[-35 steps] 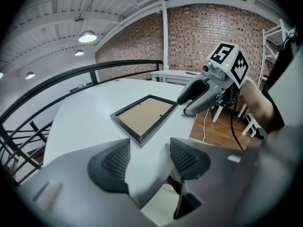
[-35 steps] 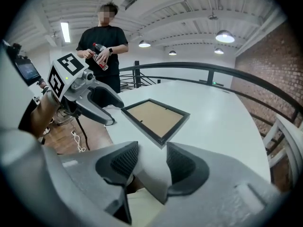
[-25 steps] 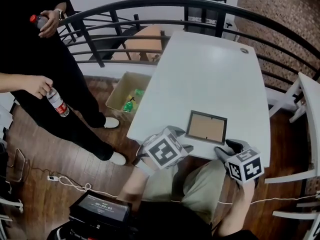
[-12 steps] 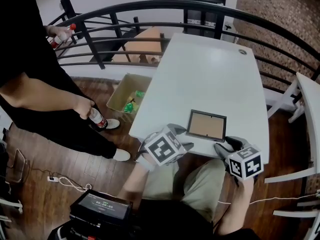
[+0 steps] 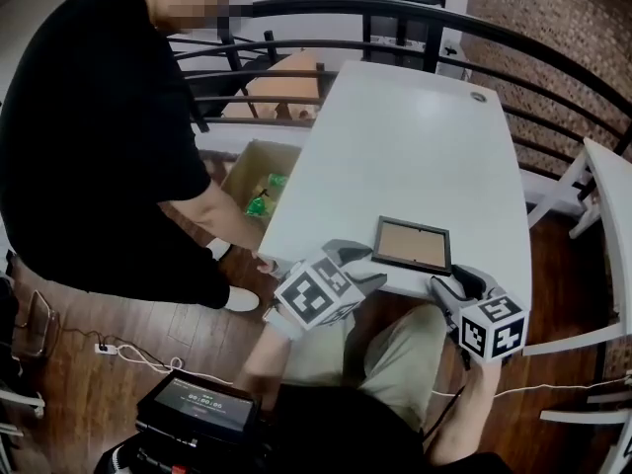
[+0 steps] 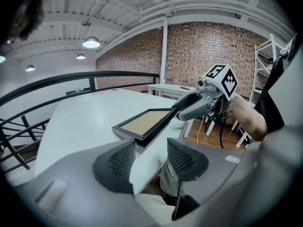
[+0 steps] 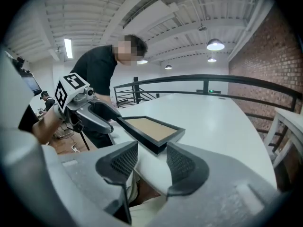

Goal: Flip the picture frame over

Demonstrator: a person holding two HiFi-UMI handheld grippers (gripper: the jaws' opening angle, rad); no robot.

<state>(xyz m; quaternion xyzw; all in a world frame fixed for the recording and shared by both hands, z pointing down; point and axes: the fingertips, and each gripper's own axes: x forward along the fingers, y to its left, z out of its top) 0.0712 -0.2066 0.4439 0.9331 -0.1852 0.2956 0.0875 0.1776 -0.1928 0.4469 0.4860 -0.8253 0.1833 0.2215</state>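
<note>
The white table (image 5: 415,136) carries the picture frame (image 5: 413,244) flat at its six o'clock edge, brown panel up. We judge this the approach, with nothing gripped yet. Our left gripper (image 5: 357,268) sits at the frame's eight o'clock, jaws wide but closing, only the table's edge showing between them. Our right gripper (image 5: 459,284) waits at five o'clock, jaws apart and empty. Next we need a jaw under the frame's near rim to tip it.
</note>
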